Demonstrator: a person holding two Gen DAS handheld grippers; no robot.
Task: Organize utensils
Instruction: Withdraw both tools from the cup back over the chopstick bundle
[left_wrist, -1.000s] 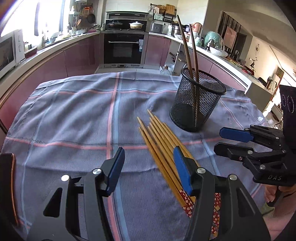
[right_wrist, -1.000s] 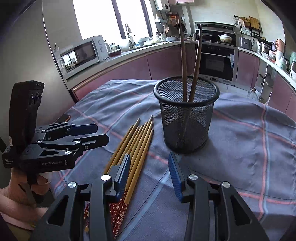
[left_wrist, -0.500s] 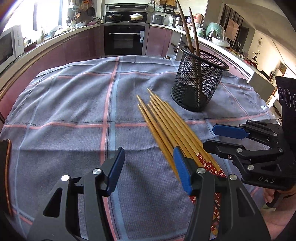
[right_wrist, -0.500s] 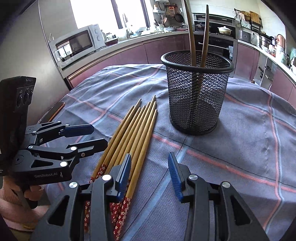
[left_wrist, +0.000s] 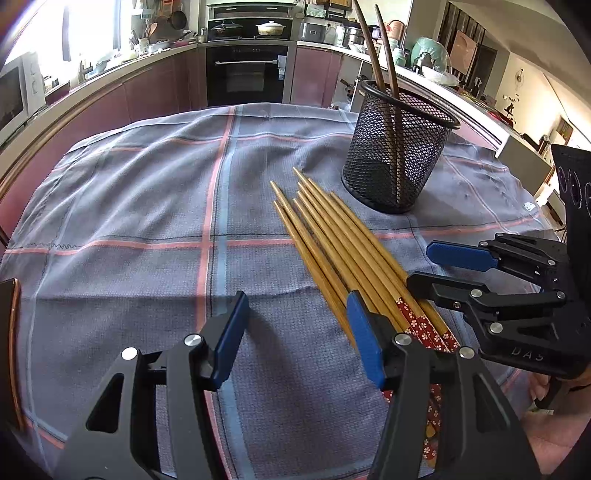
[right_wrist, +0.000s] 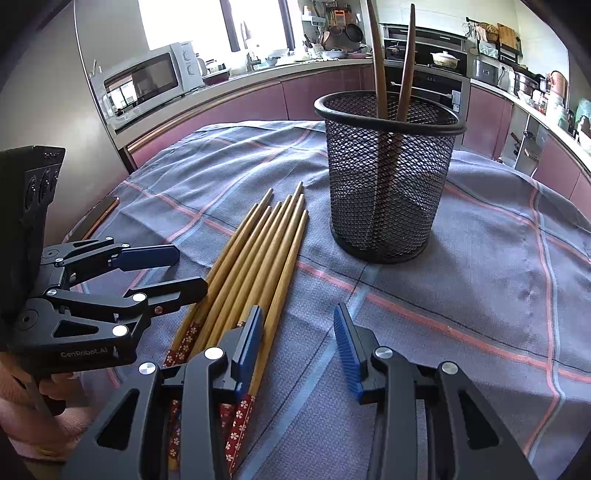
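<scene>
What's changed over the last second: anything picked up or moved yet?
Both grippers, left gripper and right gripper, came down closer over the bamboo chopsticks; nothing has been gripped, and both are open. The chopsticks, the mesh holder and its two dark chopsticks haven't moved.

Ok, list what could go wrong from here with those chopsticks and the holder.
1. The bamboo chopsticks lie packed side by side, so jaws closing on one may drag or scatter its neighbours.
2. The left gripper and right gripper hover open, crowding the same patterned ends, and could collide.
3. The mesh holder stands free on the loose cloth; a chopstick catching its rim, or the two dark chopsticks inside, might tip it.
</scene>
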